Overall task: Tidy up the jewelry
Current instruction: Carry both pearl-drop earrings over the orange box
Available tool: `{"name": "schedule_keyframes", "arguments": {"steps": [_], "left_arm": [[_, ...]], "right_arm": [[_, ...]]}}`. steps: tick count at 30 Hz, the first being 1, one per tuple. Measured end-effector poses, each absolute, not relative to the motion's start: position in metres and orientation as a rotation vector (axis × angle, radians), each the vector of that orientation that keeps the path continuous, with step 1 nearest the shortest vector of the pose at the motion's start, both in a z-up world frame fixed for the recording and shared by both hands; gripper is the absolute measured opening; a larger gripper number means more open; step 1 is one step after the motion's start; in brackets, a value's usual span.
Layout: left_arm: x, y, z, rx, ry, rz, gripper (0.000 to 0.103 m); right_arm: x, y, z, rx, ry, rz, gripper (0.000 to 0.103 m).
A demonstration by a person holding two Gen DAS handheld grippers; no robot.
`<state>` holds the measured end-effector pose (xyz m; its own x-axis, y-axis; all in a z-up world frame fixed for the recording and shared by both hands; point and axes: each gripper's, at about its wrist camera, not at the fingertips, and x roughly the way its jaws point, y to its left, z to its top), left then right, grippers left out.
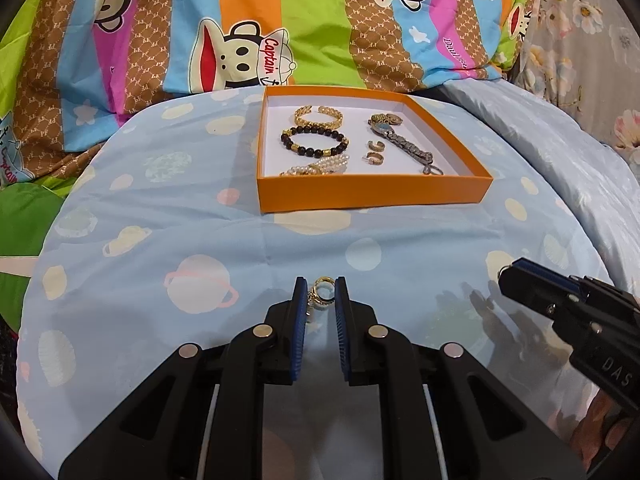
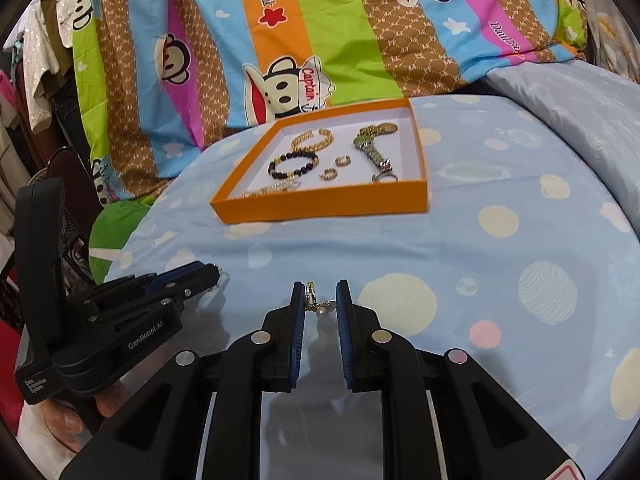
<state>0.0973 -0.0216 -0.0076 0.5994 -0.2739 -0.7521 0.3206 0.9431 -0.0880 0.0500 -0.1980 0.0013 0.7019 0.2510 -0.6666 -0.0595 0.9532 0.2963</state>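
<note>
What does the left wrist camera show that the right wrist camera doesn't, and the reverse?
Left wrist only: a gold ring-shaped earring clamped in the left gripper, and a floral cloth at far right. Right wrist only: a gold earring with a pearl drop between the right gripper fingers, and hanging clothes at far left. Both: the orange tray holding bracelets and a watch.

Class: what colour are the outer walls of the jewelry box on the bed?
Orange, white inside: the box, clearest in the left wrist view.

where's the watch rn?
In the orange box, right half: the watch lies diagonally, right of the two small hoop earrings. Both views show it.
</note>
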Motion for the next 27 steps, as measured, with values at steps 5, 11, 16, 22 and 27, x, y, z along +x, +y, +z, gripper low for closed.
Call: {"name": "schedule_keyframes", "arguments": {"steps": [5, 11, 16, 22, 27], "left_arm": [[0.099, -0.025, 0.01, 0.054, 0.83, -0.371, 0.013], [0.105, -0.029, 0.029, 0.045, 0.794, -0.394, 0.013], [0.117, -0.033, 0.043, 0.042, 0.763, -0.4, 0.013], [0.138, -0.039, 0.057, 0.054, 0.722, -0.394, 0.013], [0.159, -0.047, 0.065, 0.069, 0.695, -0.391, 0.013]], "right_arm": [[0.055, -0.203, 0.014, 0.254, 0.748, 0.171, 0.015], [0.066, -0.208, 0.027, 0.238, 0.72, 0.176, 0.015], [0.08, -0.209, 0.038, 0.221, 0.701, 0.19, 0.014], [0.105, -0.21, 0.047, 0.197, 0.676, 0.192, 0.014], [0.128, -0.211, 0.053, 0.187, 0.662, 0.192, 0.014]]}}
